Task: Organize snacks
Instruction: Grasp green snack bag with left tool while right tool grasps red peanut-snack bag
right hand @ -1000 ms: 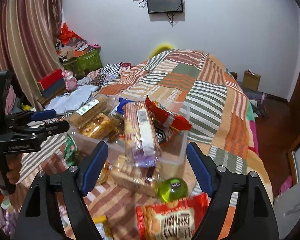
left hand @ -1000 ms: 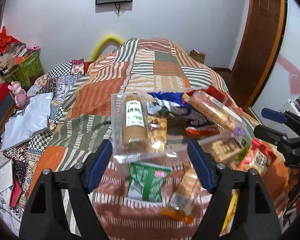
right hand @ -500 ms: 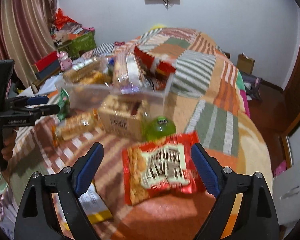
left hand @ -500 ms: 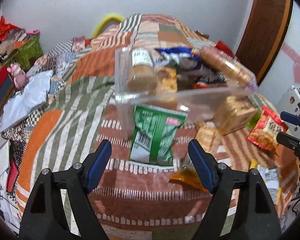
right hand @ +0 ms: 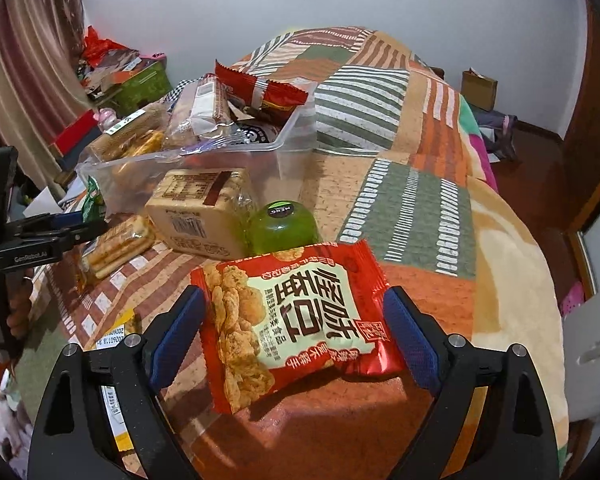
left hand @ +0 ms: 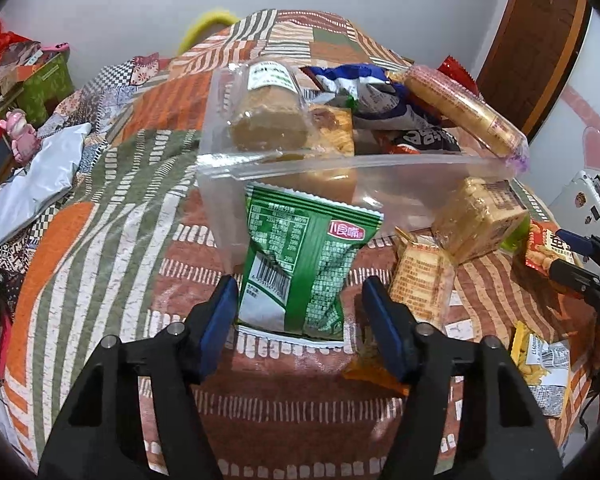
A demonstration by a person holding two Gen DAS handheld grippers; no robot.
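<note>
Fingers of the left gripper (left hand: pixel 299 309) stand open astride the green packet (left hand: pixel 300 268), gripping nothing; the right gripper (right hand: pixel 296 336) likewise brackets the red packet (right hand: pixel 296 320). Each should close squarely on its packet's middle, then lift toward the clear bin (left hand: pixel 340 172) just beyond, already heaped.

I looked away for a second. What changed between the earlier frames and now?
Both tongs dropped toward the bed: the left tongs now straddle the green packet, the right tongs the red packet. Neither has closed. The clear bin and the snacks stayed put.
</note>
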